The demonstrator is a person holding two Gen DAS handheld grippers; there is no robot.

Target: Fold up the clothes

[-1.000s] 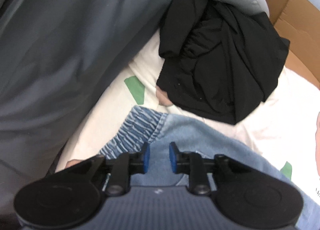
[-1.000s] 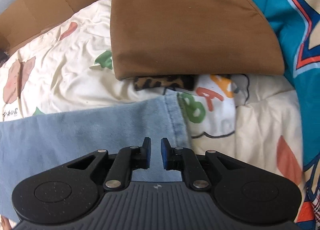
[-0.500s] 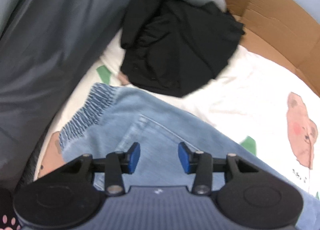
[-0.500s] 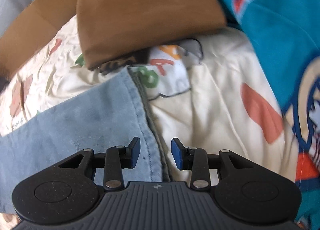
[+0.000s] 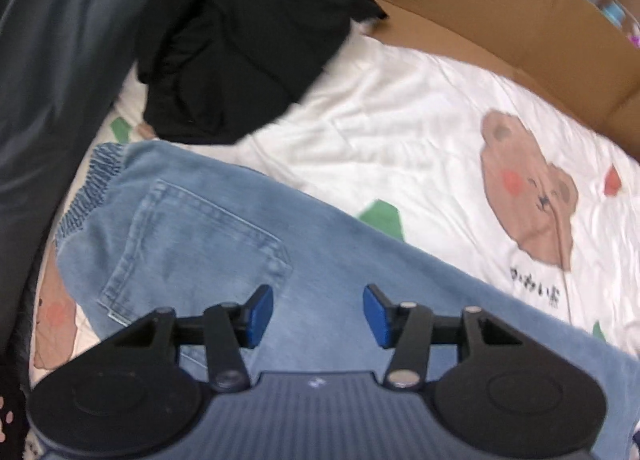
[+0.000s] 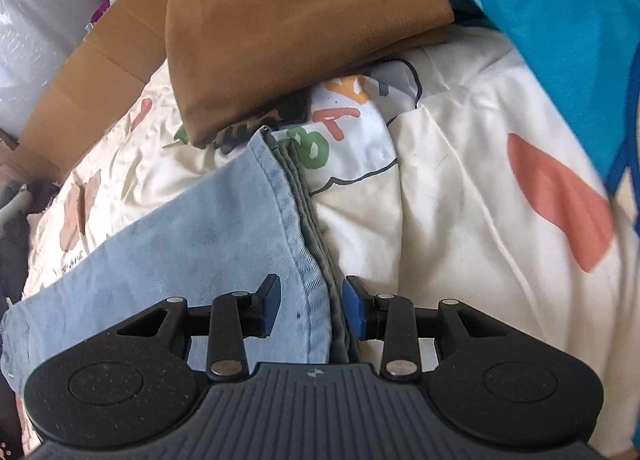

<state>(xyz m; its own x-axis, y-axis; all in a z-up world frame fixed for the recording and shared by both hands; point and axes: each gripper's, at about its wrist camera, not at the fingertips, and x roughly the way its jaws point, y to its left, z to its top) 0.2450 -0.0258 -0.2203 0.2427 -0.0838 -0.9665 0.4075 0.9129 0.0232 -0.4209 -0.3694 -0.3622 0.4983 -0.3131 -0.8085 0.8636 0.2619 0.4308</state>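
1. Underneath, a bed sheet with a bear print carries everything.
2. Light-blue jeans lie flat across it; a folded brown garment sits just beyond their hem.
3. Left hand-held gripper hovers over the denim, jaws opening, gripping nothing.
4. Right hand-held gripper straddles the hem, jaws parted, not pressing.
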